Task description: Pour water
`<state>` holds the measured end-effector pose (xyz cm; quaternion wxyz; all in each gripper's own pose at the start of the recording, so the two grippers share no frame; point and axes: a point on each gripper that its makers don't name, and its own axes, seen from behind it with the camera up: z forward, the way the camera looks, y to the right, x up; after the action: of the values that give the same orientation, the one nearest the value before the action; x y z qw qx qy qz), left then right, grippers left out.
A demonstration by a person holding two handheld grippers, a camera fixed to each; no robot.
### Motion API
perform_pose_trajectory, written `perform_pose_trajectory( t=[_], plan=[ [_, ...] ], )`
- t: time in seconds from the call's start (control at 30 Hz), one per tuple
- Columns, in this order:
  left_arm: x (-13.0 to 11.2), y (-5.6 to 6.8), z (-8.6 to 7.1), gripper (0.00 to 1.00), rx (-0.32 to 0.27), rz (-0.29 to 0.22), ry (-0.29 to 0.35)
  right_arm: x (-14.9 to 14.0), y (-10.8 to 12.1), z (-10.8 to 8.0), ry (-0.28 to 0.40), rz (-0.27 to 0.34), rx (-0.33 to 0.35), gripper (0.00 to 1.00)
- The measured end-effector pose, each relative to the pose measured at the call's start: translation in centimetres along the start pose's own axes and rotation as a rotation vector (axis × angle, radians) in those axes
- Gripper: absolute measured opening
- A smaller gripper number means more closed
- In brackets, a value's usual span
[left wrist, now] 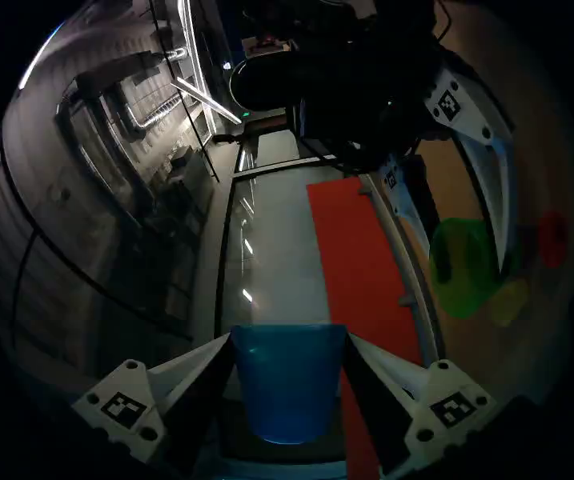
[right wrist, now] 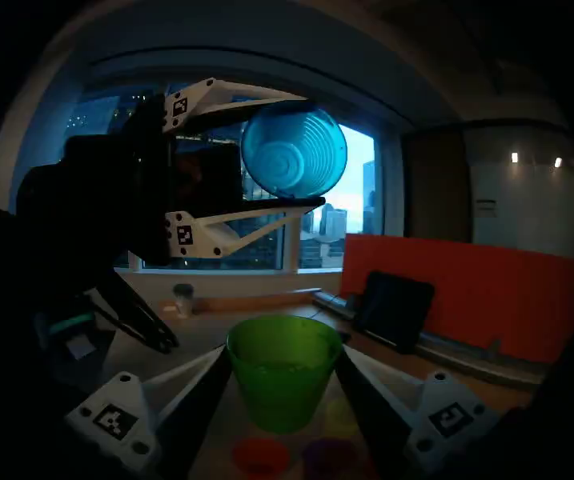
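Glass first: a wide window [right wrist: 356, 188] fills the far wall beyond the right jaws, with dusk sky and towers behind it. Red panel [right wrist: 479, 296] stands beyond and to the right of those jaws, at the far side of the worktop [right wrist: 206, 336]. A dark slab [right wrist: 395, 310] leans against the panel's near face. In the left gripper view the same panel [left wrist: 351, 256] runs as a long strip ahead of the left jaws.

Left gripper [left wrist: 288, 340]: jaws clamped on the blue cup [left wrist: 288, 392], one finger on each side wall. In the right gripper view this gripper [right wrist: 316, 150] hangs high above and beyond the right jaws. It is rolled so one finger sits over the cup and one under. The blue cup [right wrist: 295, 148] lies on its side, mouth toward the camera, ribbed inside showing, clear of the worktop.

Right gripper [right wrist: 284, 352]: jaws clamped on the green cup [right wrist: 284, 384], which is upright, rim up, and apart from the blue cup. In the left gripper view the right gripper [left wrist: 463, 256] and green cup [left wrist: 459, 276] sit ahead and right of the left jaws.

Water in either cup: cannot tell.

Small rounds on the worktop under the right jaws: red [right wrist: 260, 458], purple [right wrist: 327, 458], yellow [right wrist: 340, 414].
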<state>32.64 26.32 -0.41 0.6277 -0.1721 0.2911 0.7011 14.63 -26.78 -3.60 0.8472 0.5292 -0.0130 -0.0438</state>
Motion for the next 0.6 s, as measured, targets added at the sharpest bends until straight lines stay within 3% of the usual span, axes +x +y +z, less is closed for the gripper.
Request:
perform_pose_trajectory(
  t=[0.33, 0.6],
  plan=[
    [-0.9, 1.1, 0.0, 0.87, -0.026, -0.158, -0.010, 0.0, 0.0, 0.0, 0.004, -0.002, -0.003, 0.90],
    [-1.5, 2.6, -0.3, 0.88, -0.052, -0.355, -0.030, 0.3, 0.2, -0.5, 0.012, 0.001, -0.012, 0.90]
  ],
)
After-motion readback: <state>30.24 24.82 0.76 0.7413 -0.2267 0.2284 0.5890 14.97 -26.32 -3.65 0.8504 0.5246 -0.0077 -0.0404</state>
